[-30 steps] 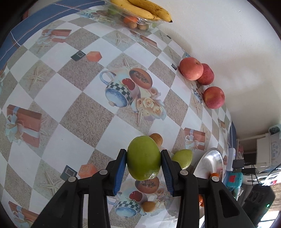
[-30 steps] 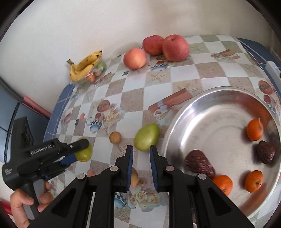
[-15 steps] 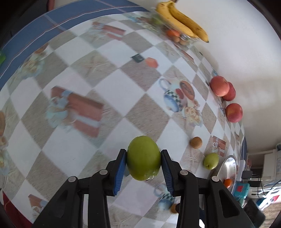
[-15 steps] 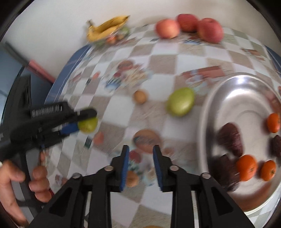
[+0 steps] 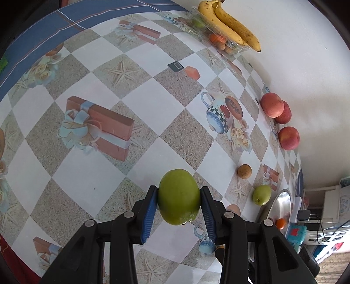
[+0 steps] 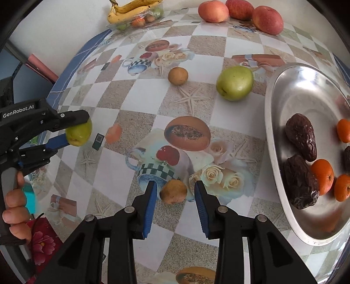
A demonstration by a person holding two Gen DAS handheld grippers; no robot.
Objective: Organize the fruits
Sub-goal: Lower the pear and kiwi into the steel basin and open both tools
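The left gripper [image 5: 179,204] pinches a green fruit [image 5: 179,196] between its blue pads, held up above the checkered tablecloth [image 5: 91,181]. The right gripper [image 6: 174,193] is spread wide, with a small brown fruit [image 6: 173,191] lying on the cloth between its fingers (touching neither). Farther off lie a second green fruit [image 6: 235,83] and another brown ball [image 6: 177,75]. On the right a silver tray [image 6: 291,91] holds dates [image 6: 301,136] and little oranges [image 6: 322,175]. Apples [image 6: 266,19] and bananas [image 6: 129,11] sit far back by the wall.

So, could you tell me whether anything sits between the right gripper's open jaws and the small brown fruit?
Nothing visible does: the small brown fruit lies on the tablecloth just ahead of the right gripper, between its open jaws.
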